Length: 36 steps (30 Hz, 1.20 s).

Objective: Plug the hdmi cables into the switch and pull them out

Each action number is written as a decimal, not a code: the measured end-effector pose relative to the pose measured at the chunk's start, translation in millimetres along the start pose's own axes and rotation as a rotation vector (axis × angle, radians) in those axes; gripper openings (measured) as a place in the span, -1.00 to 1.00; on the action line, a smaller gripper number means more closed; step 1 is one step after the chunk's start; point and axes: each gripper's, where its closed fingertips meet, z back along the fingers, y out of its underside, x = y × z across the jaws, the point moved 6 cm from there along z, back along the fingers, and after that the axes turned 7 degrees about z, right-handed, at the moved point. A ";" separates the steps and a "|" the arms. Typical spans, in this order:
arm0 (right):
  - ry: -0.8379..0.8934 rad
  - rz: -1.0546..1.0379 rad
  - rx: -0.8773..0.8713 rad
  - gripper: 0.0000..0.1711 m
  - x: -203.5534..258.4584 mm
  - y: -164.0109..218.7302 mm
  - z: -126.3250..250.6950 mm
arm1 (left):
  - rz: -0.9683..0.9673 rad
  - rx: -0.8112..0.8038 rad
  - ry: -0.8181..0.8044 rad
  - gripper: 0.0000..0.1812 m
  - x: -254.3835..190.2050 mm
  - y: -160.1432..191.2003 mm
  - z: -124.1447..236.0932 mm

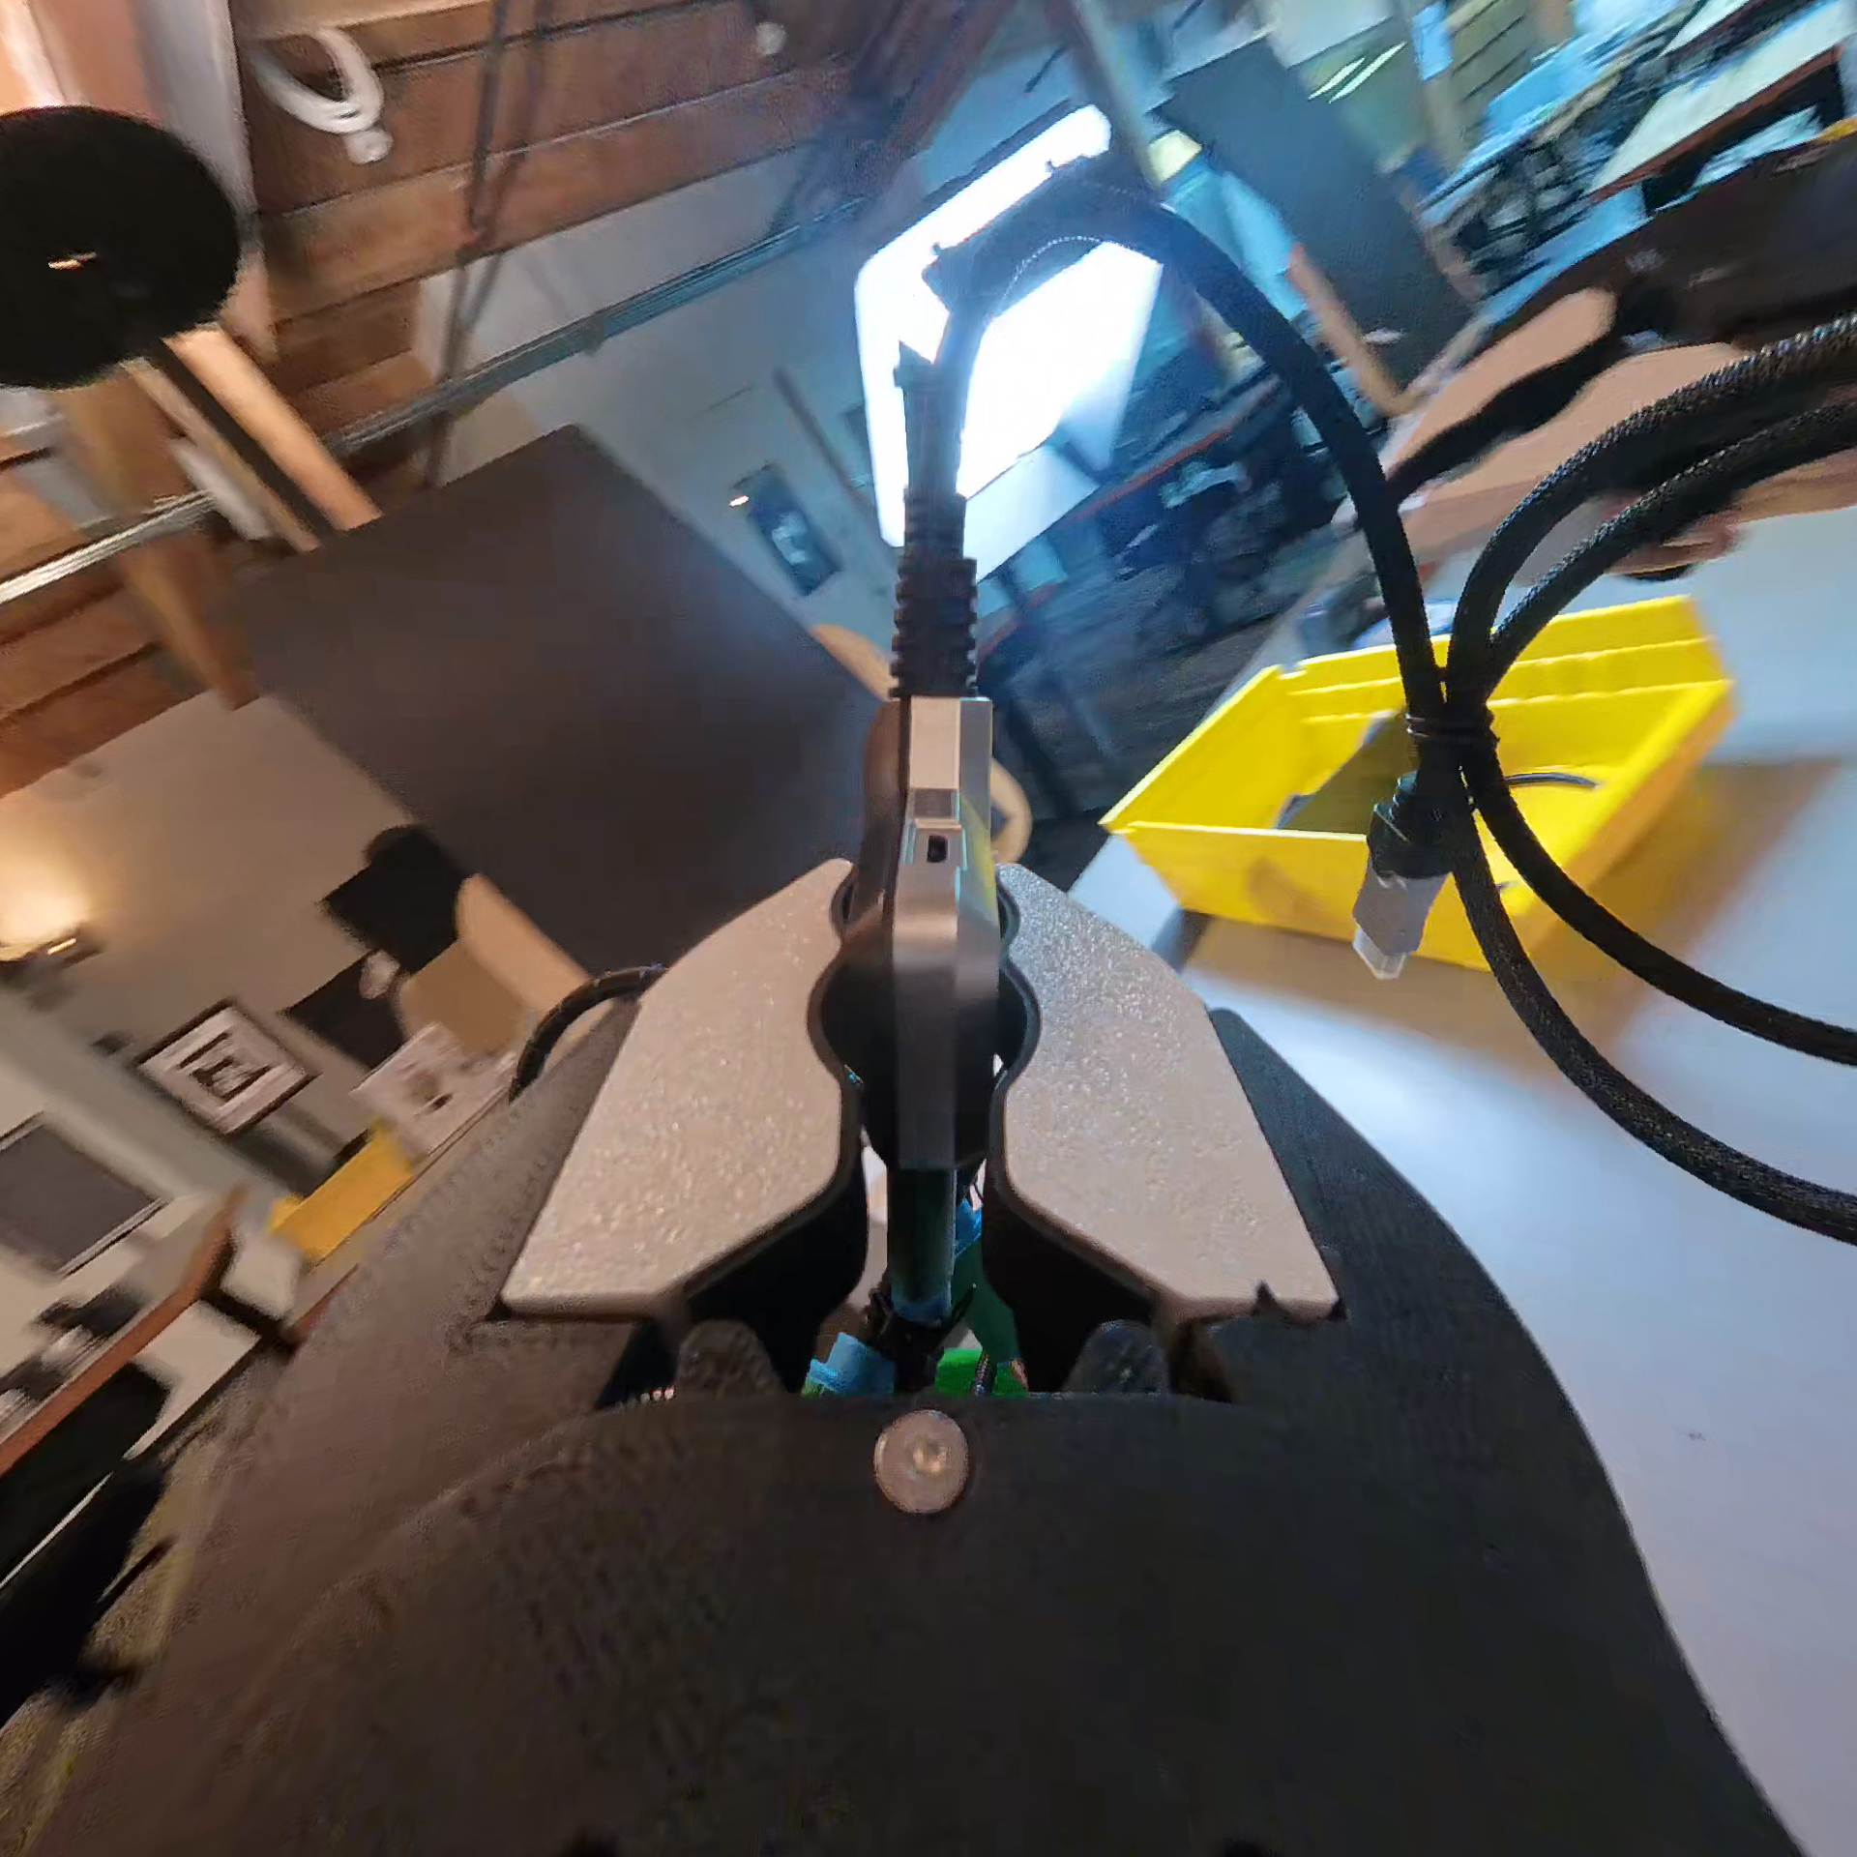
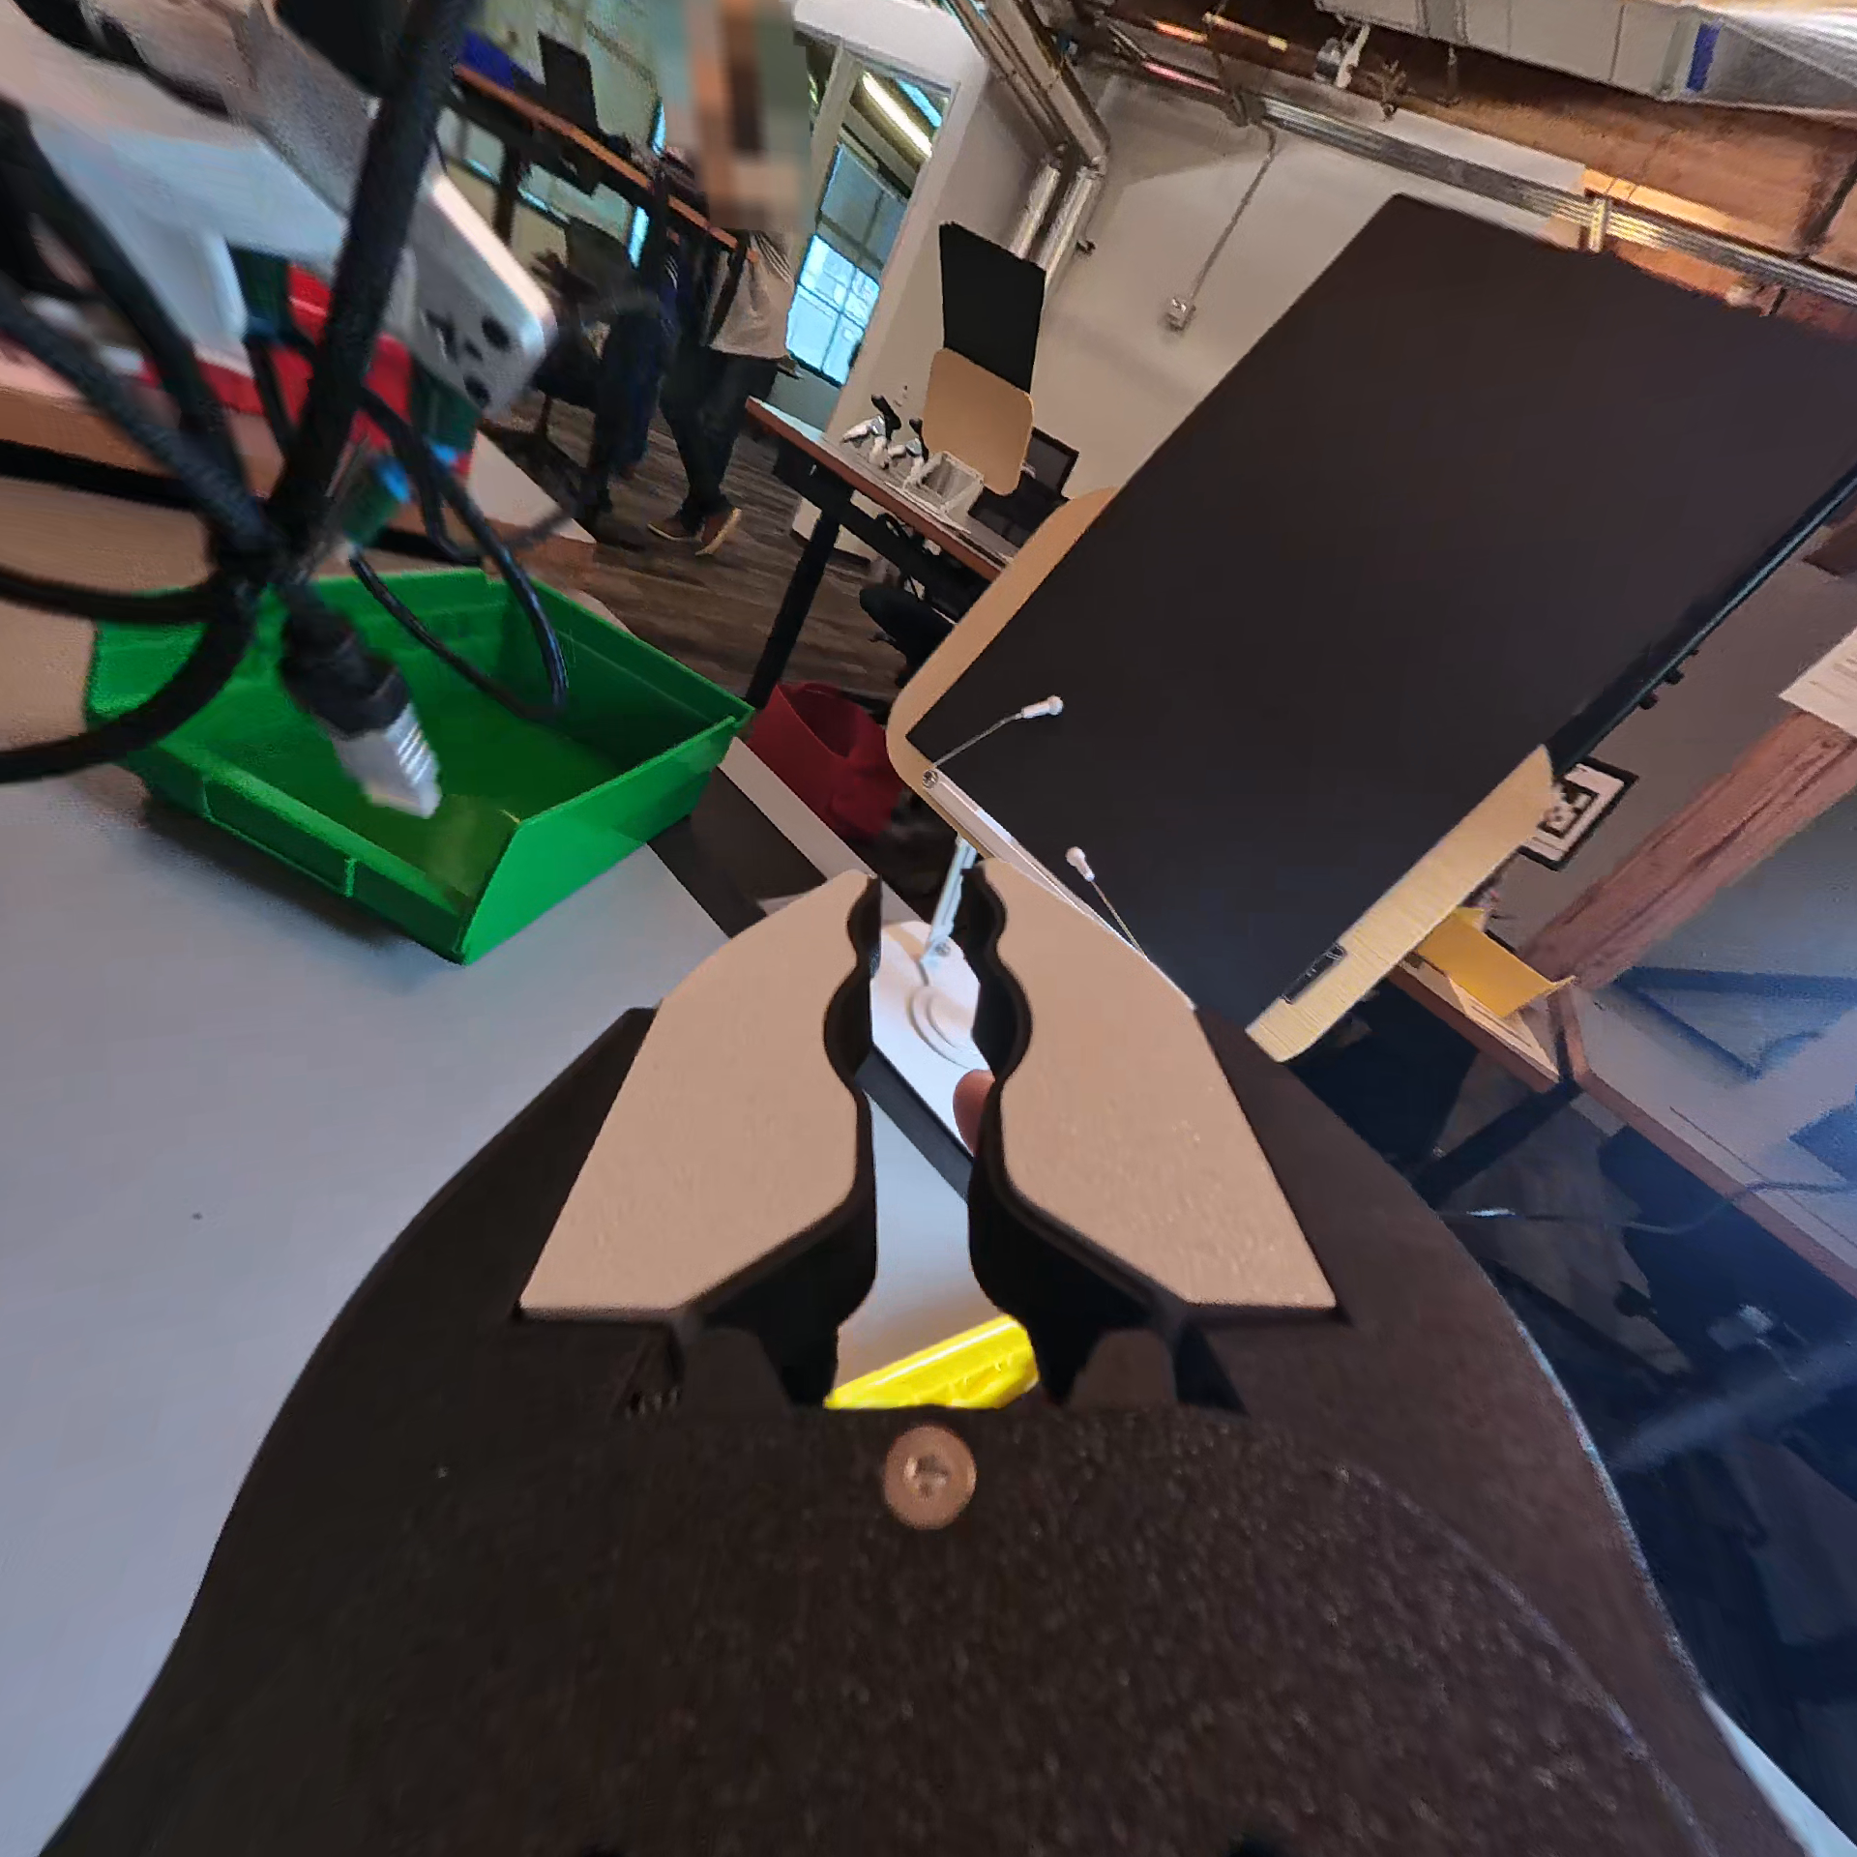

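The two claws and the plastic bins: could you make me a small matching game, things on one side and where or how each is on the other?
Things:
1. left claw
2. right claw
3. yellow bin
4. green bin

States:
A. on the grey table, cables hanging above it
B. slightly open, nothing between its fingers
C. closed on a grey device with a black cable
D. on the table, a loose cable plug dangling in front of it

Pairs: 1-C, 2-B, 3-D, 4-A
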 end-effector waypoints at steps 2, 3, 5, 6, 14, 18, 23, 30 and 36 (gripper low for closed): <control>-0.026 -0.019 -0.045 -0.82 -0.3 -3.9 4.0 | 0.011 -0.041 0.128 -0.76 -21.2 -2.2 -11.1; -0.051 -0.018 -0.068 -0.81 1.6 -5.9 5.5 | 0.037 -0.068 0.190 -0.76 -31.7 -3.2 -16.8; -0.146 -0.012 -0.106 -0.79 12.6 -9.0 6.5 | 0.106 -0.131 0.302 -0.75 -51.7 -6.3 -29.2; -0.195 -0.002 -0.127 -0.76 20.2 -11.0 6.2 | 0.139 -0.159 0.353 -0.75 -61.4 -7.6 -35.1; -0.329 0.065 -0.284 -0.99 61.6 -31.3 3.8 | 0.350 -0.344 0.577 -0.74 -104.7 -7.1 -58.1; -0.418 0.032 -0.291 -0.78 65.3 -36.8 9.5 | 0.400 -0.367 0.600 -0.75 -101.7 -0.8 -59.0; -0.434 0.026 -0.220 -0.51 76.9 -27.9 -3.6 | 0.415 -0.406 0.636 -0.75 -111.0 -3.3 -60.5; -0.418 0.172 -0.086 -0.75 75.6 -19.9 -4.4 | 0.295 -0.162 0.638 -0.69 -115.0 13.6 -69.3; -0.095 0.604 0.318 -0.77 55.1 5.0 -9.3 | -0.009 0.059 0.347 -0.66 -81.1 14.5 -55.1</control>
